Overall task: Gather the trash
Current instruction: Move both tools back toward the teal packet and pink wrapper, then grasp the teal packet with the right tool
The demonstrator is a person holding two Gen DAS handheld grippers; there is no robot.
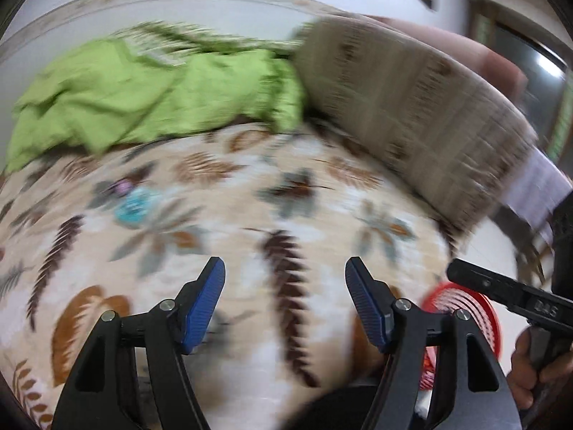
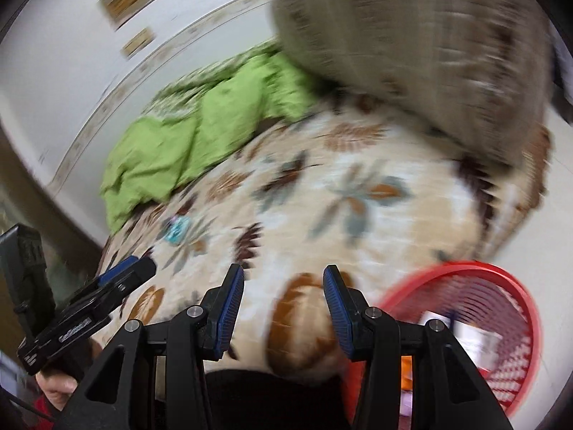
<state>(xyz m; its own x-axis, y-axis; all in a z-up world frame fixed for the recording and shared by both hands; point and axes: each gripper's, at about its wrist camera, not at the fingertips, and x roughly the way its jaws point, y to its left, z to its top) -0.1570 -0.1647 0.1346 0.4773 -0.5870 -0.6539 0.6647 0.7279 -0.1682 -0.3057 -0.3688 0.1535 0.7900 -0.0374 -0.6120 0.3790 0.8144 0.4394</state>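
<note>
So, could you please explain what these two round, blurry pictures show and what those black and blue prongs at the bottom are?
A person holds a handheld gripper in each hand; a wide-angle camera on each looks forward along its two fingers. One picture is from the left gripper, the other from the right gripper. Both stand open and hold nothing. Below them is a bed with a leaf-patterned bedspread. On it lie a green cloth, a brown patterned pillow and a small turquoise scrap, probably trash. A red basket stands beside the bed with a few items inside. The blur suggests quick motion.

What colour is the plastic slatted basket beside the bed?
Red; the round slatted plastic basket shows best in the right wrist view.
</note>
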